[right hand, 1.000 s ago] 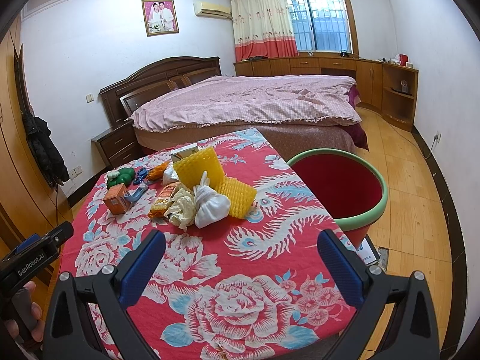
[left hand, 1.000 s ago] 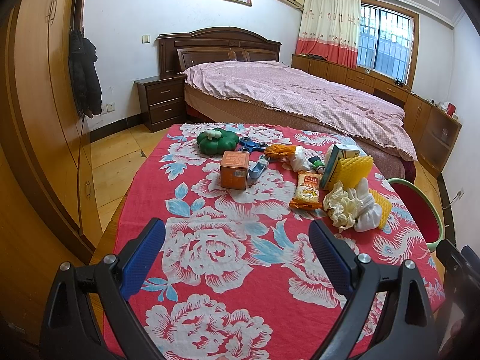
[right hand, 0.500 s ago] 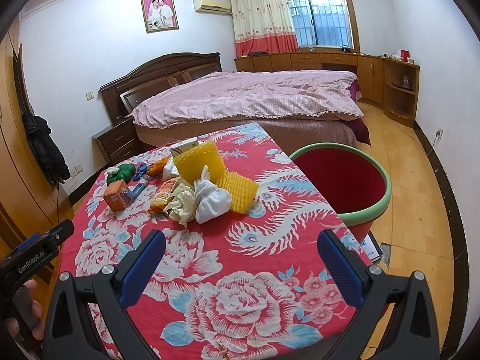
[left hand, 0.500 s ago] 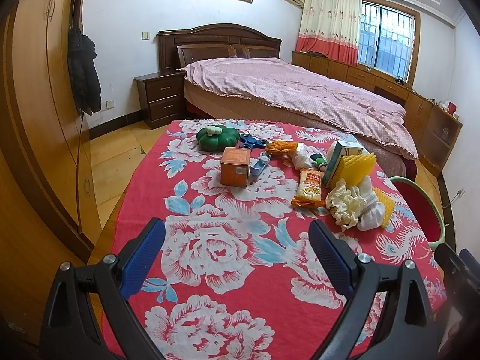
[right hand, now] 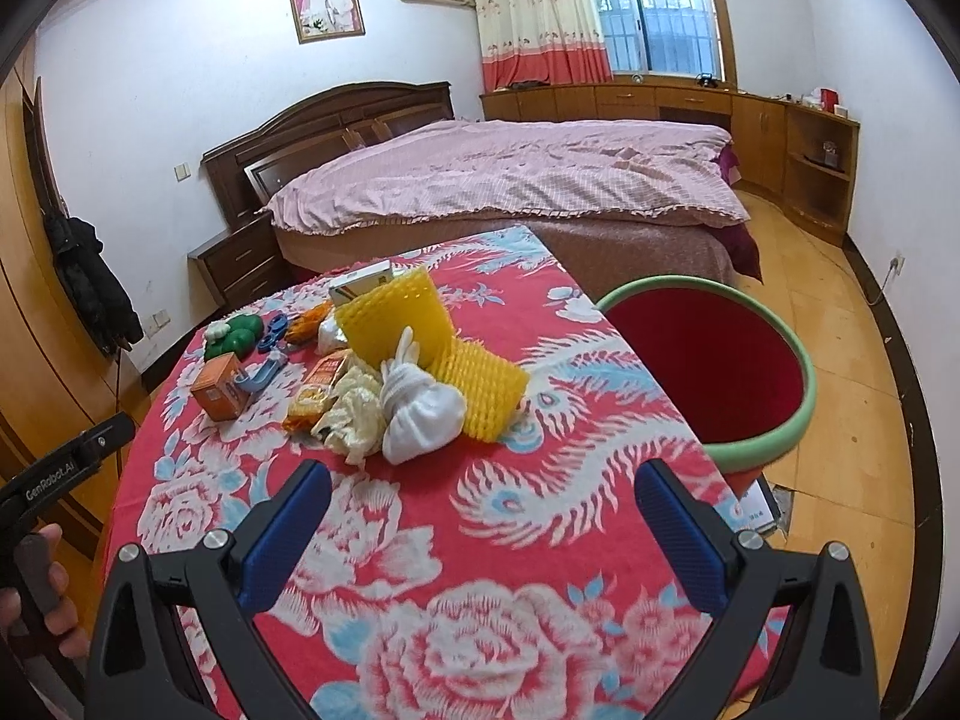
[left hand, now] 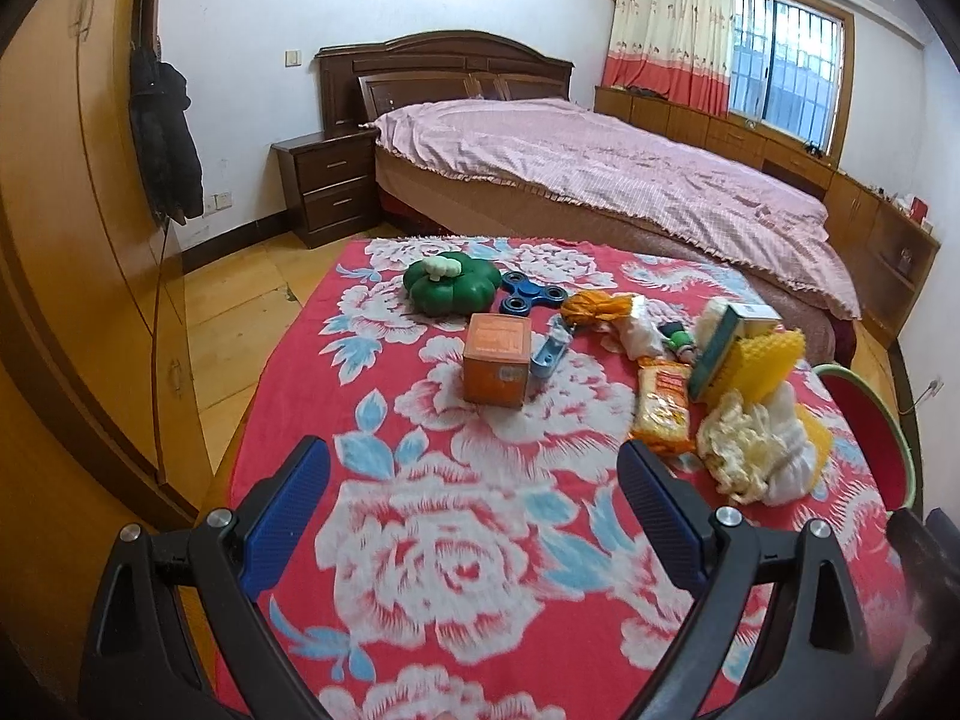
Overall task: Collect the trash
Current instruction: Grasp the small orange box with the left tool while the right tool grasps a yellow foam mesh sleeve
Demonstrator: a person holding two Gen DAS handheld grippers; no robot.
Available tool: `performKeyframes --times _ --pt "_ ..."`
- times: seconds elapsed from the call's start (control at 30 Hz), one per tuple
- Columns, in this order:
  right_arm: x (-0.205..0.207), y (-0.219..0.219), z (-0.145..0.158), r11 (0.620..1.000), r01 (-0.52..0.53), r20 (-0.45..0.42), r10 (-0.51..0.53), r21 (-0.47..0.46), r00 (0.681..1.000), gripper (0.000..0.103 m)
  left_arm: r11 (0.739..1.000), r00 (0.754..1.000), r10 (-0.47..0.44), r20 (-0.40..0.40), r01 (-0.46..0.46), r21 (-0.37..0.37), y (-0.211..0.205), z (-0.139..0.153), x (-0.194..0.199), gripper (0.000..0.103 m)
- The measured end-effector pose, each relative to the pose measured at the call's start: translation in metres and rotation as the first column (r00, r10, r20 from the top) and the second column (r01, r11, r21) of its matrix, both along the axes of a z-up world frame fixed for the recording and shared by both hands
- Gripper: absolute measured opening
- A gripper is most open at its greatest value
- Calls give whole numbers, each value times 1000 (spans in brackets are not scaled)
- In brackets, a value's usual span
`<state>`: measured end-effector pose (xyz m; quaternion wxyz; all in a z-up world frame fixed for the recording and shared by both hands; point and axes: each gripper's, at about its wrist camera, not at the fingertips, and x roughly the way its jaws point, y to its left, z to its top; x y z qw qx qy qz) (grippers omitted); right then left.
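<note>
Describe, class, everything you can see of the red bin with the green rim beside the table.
The bin is a round, open-topped tub, deep red inside with a thick pale-green rim. It stands upright on the wooden floor, close against the right edge of the floral-clothed table, its rim about level with the tabletop. No trash shows inside. Something white lies on the floor by its base.

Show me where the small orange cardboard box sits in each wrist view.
Left wrist: small orange cardboard box, centre of picture, on the red floral tablecloth.
Right wrist: same box, far left.
Shared landmark: blue plastic clip touching its side.
</note>
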<state>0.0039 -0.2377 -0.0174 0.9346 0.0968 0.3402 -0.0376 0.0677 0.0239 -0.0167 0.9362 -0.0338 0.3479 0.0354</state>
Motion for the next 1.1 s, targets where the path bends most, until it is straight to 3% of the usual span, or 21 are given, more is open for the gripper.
performKeyframes --times 0.33,0.5,0.73,1.0,1.1 --pt "59 -11 -12 1000 -16 -71 16 -3 997 103 1000 996 -1 -87 2 11 0 -23 65 96" --pt "79 -24 -25 999 -2 -131 7 39 991 103 1000 993 0 -115 1 8 0 -33 89 89" --pt "99 -32 -37 999 -24 -162 31 46 986 79 1000 990 -8 -137 6 -15 1 -45 119 81" --pt "115 -36 -53 992 -64 -201 86 111 976 62 996 987 -53 -154 41 -81 7 -53 131 53" --pt "117 -37 -56 989 -70 -211 97 130 973 57 993 986 -75 -148 61 -99 6 -54 131 48"
